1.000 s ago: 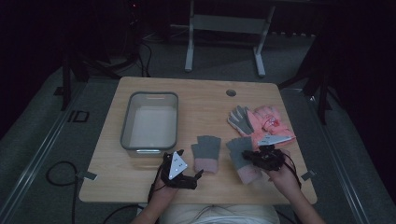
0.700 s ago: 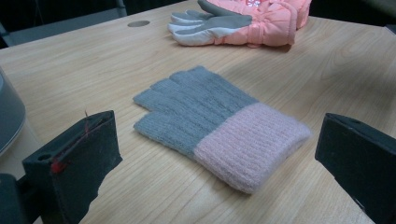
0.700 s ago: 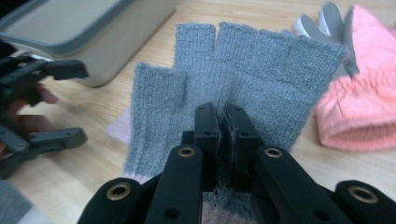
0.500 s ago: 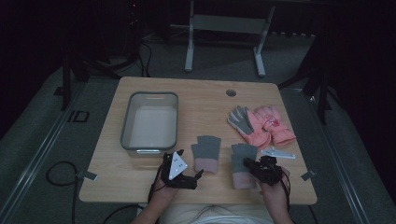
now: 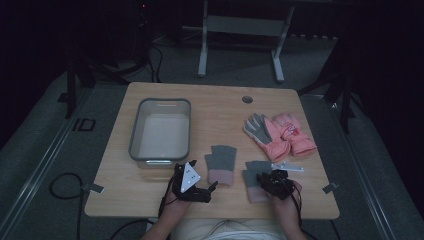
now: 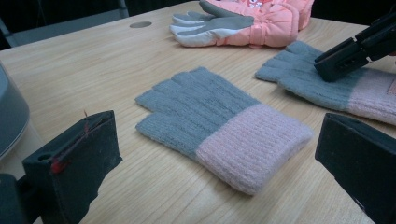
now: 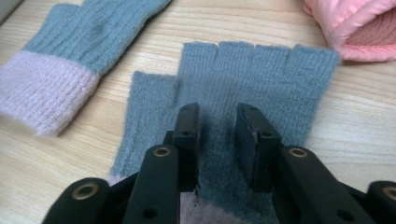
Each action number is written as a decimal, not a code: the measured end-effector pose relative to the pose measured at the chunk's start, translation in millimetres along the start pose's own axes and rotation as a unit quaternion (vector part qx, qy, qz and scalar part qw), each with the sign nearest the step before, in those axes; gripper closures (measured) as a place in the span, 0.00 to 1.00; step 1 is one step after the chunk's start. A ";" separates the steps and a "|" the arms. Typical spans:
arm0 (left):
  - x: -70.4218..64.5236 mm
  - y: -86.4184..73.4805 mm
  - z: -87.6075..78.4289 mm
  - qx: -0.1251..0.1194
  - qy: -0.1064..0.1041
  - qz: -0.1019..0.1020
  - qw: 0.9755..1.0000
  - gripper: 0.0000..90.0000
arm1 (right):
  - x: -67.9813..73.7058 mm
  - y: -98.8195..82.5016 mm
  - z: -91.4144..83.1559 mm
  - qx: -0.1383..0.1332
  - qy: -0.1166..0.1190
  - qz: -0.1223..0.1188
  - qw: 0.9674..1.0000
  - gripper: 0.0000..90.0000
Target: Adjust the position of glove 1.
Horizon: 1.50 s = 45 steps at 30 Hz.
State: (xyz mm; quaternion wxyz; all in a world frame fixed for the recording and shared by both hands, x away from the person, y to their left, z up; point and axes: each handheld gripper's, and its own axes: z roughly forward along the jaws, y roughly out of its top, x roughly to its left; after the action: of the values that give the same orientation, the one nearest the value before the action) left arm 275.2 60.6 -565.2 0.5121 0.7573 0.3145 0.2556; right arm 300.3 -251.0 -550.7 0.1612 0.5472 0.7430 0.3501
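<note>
The right gripper (image 7: 216, 123) is pressing its narrowed jaws onto the grey-and-pink knitted fingerless glove (image 7: 254, 79) at the table's near right, apparently pinching it; lifting likely comes next. The left gripper (image 6: 224, 154) is hovering wide apart.

From the high view we cannot make out how the jaws of the right gripper (image 5: 274, 183) stand; it is small and dark and covers the middle of the right knit glove (image 5: 256, 176). In the right gripper view that glove's pink cuff sinks behind the jaws and is cut by the bottom edge. In the left gripper view the grey tub (image 6: 10, 112) is clipped at the left edge, and the pink padded gloves (image 6: 261, 18) run off the top. The room behind the table (image 5: 220, 107) is too dark for us to read.
</note>
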 end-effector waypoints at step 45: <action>0.4 -0.7 -1.0 -0.007 0.001 -0.006 1.000 0.00 | -11.9 12.7 -3.1 0.052 0.052 -0.170 0.983 0.94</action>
State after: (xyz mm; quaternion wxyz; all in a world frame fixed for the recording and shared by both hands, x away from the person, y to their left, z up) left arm 274.6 61.7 -565.4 0.5182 0.7519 0.3175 0.2555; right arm 311.4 -261.0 -541.4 0.1502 0.4018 0.8497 0.3065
